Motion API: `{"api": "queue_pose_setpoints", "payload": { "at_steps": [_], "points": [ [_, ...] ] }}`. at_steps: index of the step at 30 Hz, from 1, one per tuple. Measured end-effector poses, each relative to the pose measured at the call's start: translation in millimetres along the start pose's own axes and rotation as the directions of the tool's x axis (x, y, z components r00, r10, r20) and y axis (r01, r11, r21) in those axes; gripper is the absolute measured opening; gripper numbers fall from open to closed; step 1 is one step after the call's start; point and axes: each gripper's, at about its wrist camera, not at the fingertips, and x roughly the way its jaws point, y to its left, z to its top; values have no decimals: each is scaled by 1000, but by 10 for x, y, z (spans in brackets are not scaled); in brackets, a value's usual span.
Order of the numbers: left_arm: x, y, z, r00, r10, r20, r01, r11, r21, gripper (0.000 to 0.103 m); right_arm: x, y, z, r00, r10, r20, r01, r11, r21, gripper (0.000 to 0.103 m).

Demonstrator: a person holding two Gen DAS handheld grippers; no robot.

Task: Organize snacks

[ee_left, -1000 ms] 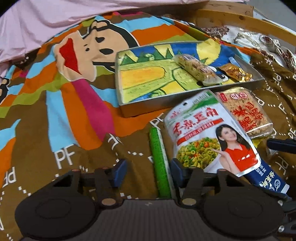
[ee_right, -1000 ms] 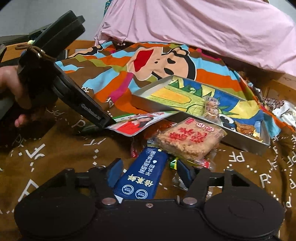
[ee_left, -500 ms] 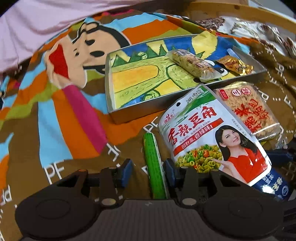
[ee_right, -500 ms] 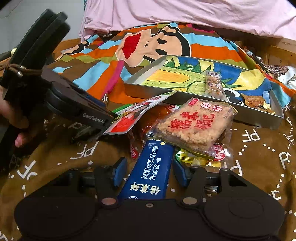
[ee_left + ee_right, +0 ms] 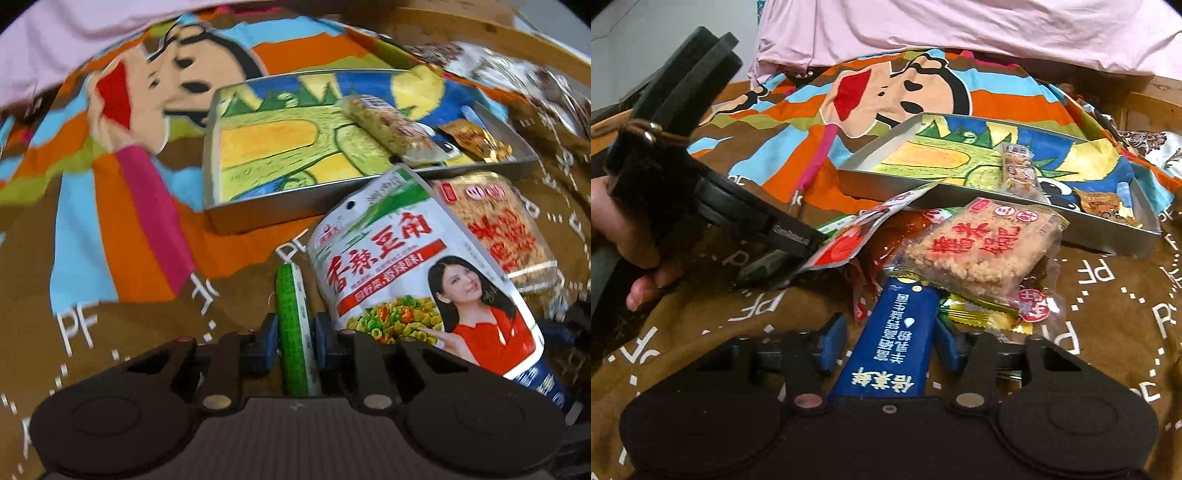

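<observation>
My left gripper [image 5: 295, 332] is shut on a thin green stick snack [image 5: 291, 295] that lies on the patterned cloth. To its right lie a white-and-green bag of pea snacks [image 5: 388, 266] and a rice cracker pack [image 5: 498, 229]. My right gripper [image 5: 890, 341] straddles a blue packet [image 5: 897, 332]. Its jaws are closing, with a gap still showing at the left pad. The rice cracker pack [image 5: 982, 247] rests over the blue packet's far end. Behind stands a metal tray [image 5: 258, 218] holding a cereal bar [image 5: 388, 125] and a gold-wrapped snack [image 5: 476, 140].
A person's hand [image 5: 613, 229] holds the left gripper's black body at the left of the right wrist view. Red and yellow-green wrappers [image 5: 975, 314] lie under the cracker pack. Pink fabric [image 5: 960, 29] bounds the far side. A wooden edge [image 5: 1145, 99] runs at the right.
The left jaws have closed onto the green stick. The right jaws have narrowed around the blue packet. Both views have shifted only slightly.
</observation>
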Motion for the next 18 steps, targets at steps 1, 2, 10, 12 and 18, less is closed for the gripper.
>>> {"api": "queue_pose_setpoints", "payload": {
  "at_steps": [1, 2, 10, 12, 18],
  "points": [
    [-4, 9, -5, 1000, 2, -6, -2, 1000, -26, 21, 0, -1, 3, 1000, -1, -2, 1, 1000, 0, 46],
    [-12, 2, -9, 1000, 9, -11, -9, 999, -41, 21, -3, 3, 4, 1000, -3, -4, 3, 1000, -2, 45],
    [-287, -86, -155, 997, 4, -72, -20, 975, -219, 19, -158, 60, -35, 1000, -12, -29, 10, 999, -42, 39],
    [-403, -157, -235, 996, 3, -84, -22, 974, -226, 19, -249, 63, -66, 999, -7, -36, 5, 999, -50, 38],
    [-717, -427, -474, 996, 14, -84, -32, 977, -211, 19, -545, 99, -199, 999, -16, -38, 11, 991, -130, 35]
  ]
}}
